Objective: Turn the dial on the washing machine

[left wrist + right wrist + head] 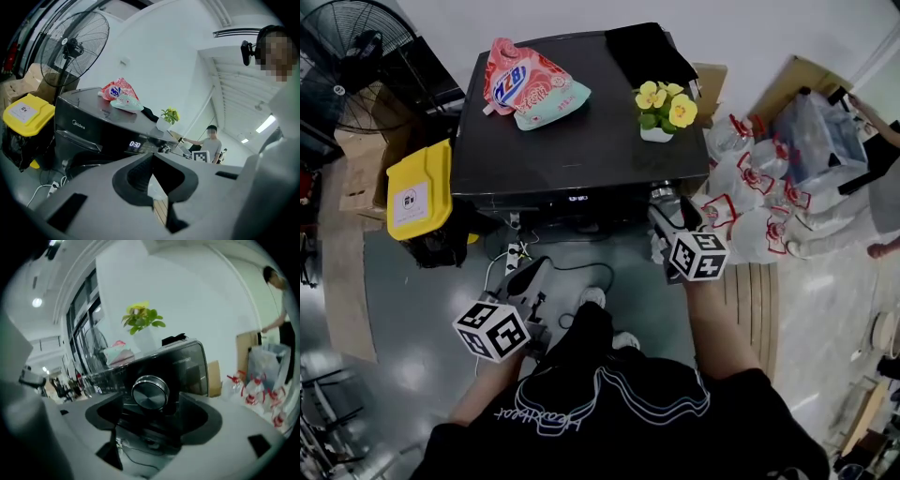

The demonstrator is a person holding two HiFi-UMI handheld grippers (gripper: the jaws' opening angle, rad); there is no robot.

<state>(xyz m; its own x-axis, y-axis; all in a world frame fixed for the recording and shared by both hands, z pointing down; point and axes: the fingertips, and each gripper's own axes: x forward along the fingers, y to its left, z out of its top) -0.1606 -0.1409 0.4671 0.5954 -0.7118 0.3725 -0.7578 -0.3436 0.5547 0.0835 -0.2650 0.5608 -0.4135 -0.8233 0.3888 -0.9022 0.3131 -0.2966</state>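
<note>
The black washing machine (562, 141) stands in front of me, its silver dial (150, 392) at the right end of the front panel. My right gripper (152, 414) is at the dial with its jaws spread wide on either side. The pads stand clear of the dial's rim. In the head view this gripper (663, 208) reaches the machine's front right corner, where the dial (663, 192) just shows. My left gripper (532, 274) hangs low at the left, away from the machine, with its jaws together and nothing in them. From there the dial (164, 149) and the lit display (134, 144) are visible.
On the machine's top lie a detergent pouch (530, 84), a potted yellow flower (664, 111) and a black cloth (647, 52). A yellow-lidded bin (419, 187) and a fan (356, 56) stand to the left. White bags (759, 202) and a person (881, 131) are to the right. Cables (516, 255) lie on the floor.
</note>
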